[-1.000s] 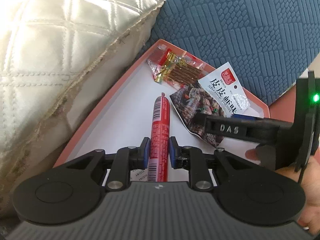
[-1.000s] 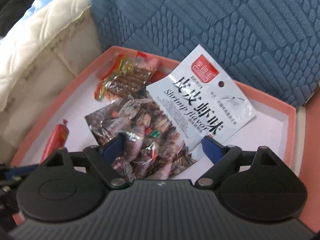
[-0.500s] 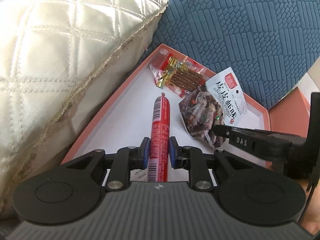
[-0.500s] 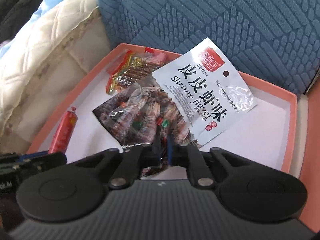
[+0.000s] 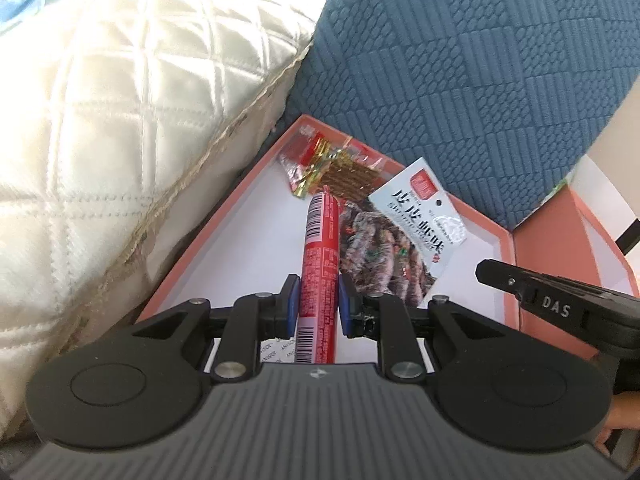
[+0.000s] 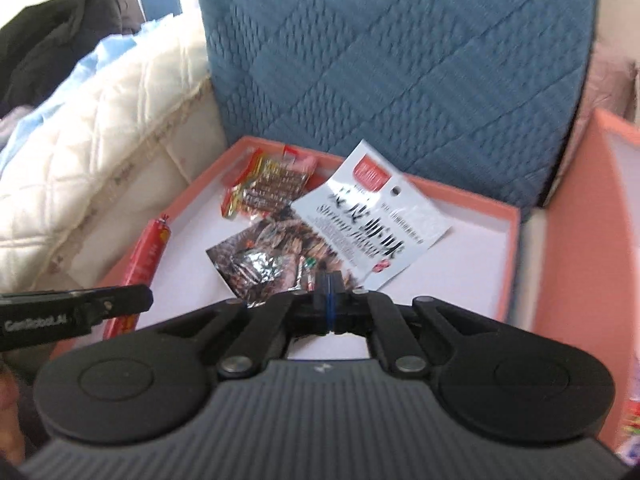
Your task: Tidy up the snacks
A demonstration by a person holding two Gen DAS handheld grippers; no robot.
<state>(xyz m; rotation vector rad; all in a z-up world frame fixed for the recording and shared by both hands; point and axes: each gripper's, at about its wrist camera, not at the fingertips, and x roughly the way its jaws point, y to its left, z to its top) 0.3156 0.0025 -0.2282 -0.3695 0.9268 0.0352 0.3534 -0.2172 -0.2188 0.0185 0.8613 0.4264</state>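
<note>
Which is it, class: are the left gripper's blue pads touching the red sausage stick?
Touching. The left wrist view shows both pads pressed against the red sausage stick, with no gap on either side.

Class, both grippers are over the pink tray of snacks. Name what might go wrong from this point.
1. The left gripper clamps the red sausage stick near one end; it may swing or slip out.
2. The right gripper is shut at the shrimp packet's edge; whether it grips is unclear, so the packet may fall onto the tray.
</note>
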